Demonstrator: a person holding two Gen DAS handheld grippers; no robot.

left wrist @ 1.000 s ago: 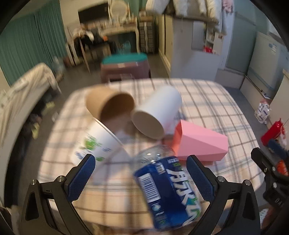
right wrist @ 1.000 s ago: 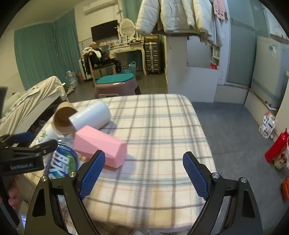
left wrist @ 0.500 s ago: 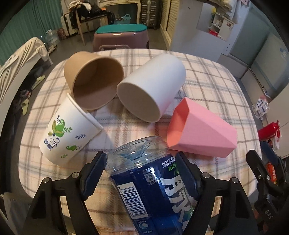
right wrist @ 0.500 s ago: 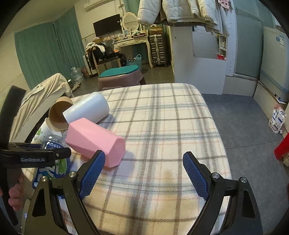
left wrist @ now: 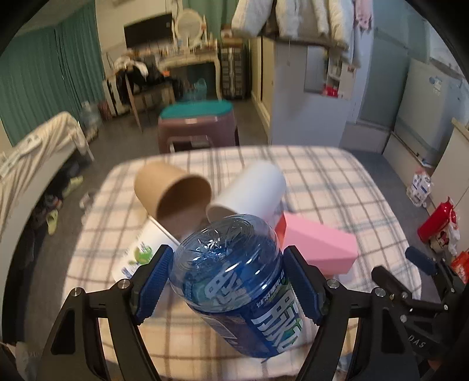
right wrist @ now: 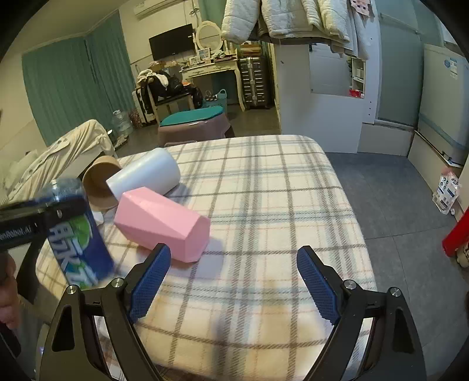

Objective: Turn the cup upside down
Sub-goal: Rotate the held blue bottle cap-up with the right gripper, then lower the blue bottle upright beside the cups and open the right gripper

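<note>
Right wrist view gives me the clearest look at the surface: a table (right wrist: pixel 263 205) draped in a cream plaid cloth, with a bedroom around it — teal curtains (right wrist: pixel 73 88) on the far wall, a white dressing table (right wrist: pixel 214 64) with an oval mirror, a teal-topped stool (right wrist: pixel 193 123) just past the table's far edge, and pale coats (right wrist: pixel 293 17) hanging overhead. My left gripper (left wrist: pixel 225 281) is clamped on the blue plastic cup (left wrist: pixel 234 278), its blue pads pressed to both sides, and the cup is held up above the near left part of the table, clear of the cloth. Its long axis runs tilted: the closed, moulded base points up and away from me toward the room, the other end slants down toward the camera. It is see-through blue, cut from a bottle by the look of it, with a dark blue label bearing large white characters and a touch of green. Behind it on the cloth lie a brown paper cup (left wrist: pixel 173 190), a white cup (left wrist: pixel 249 193), a pink faceted cup (left wrist: pixel 319 249) and a printed paper cup (left wrist: pixel 140 255), all on their sides. My right gripper (right wrist: pixel 231 281) hangs over the near edge with its jaws spread wide and nothing between them.
</note>
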